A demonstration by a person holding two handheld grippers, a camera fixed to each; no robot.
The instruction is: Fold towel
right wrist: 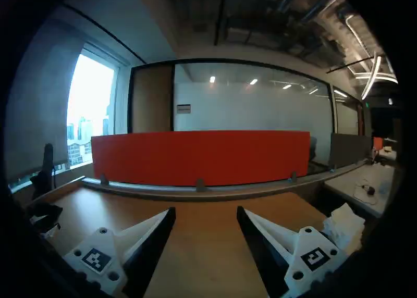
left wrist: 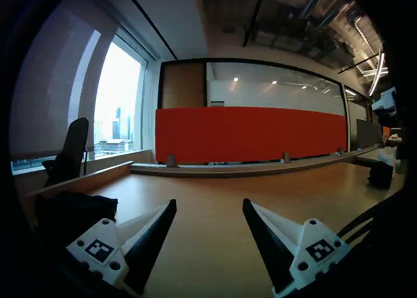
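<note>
Two grippers noted. Left gripper (left wrist: 209,203): fingers held apart, nothing between them. Right gripper (right wrist: 206,209): likewise spread, nothing held. Both are poised over one wooden worktop (left wrist: 219,186). One dark crumpled cloth (left wrist: 68,209), apparently the towel, is seen at the worktop's left edge, beside the left gripper, untouched. One red partition (left wrist: 250,134) is set behind. One white crumpled heap (right wrist: 344,227) is seen on the right.

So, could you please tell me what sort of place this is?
Most likely an open-plan office: a long wooden desk with an orange divider screen along its back, a black office chair by the window, and a glass partition wall behind.
</note>
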